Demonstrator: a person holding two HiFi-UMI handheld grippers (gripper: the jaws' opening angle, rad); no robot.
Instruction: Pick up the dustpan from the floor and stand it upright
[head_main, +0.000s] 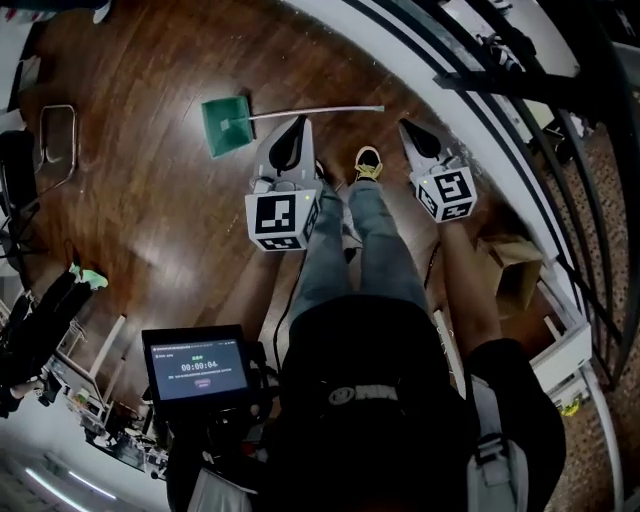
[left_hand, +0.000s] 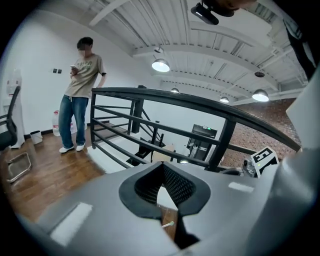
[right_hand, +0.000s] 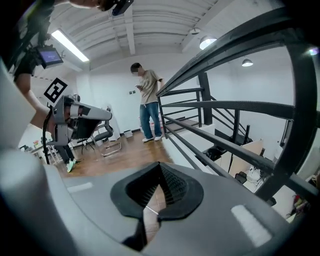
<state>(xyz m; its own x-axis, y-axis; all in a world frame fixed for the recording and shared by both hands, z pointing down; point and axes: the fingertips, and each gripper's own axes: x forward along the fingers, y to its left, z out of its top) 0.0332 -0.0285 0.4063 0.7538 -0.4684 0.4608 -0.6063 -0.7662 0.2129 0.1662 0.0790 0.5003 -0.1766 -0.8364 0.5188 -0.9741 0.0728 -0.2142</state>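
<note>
Big wooden floor (head_main: 150, 200), and the green dustpan (head_main: 228, 125) is lying flat on it. Its long pale handle (head_main: 320, 111) runs off toward the railing side. It looks like light, stiff plastic, maybe a bit slick, so I'd grab the handle close to the pan. Left claw (head_main: 297, 125) and right claw (head_main: 408, 127) are both pinched closed, empty, not on it yet.

floor (head_main: 150, 200): glossy wood | dustpan (head_main: 226, 125): plastic | railing (left_hand: 165, 96): matt metal
</note>
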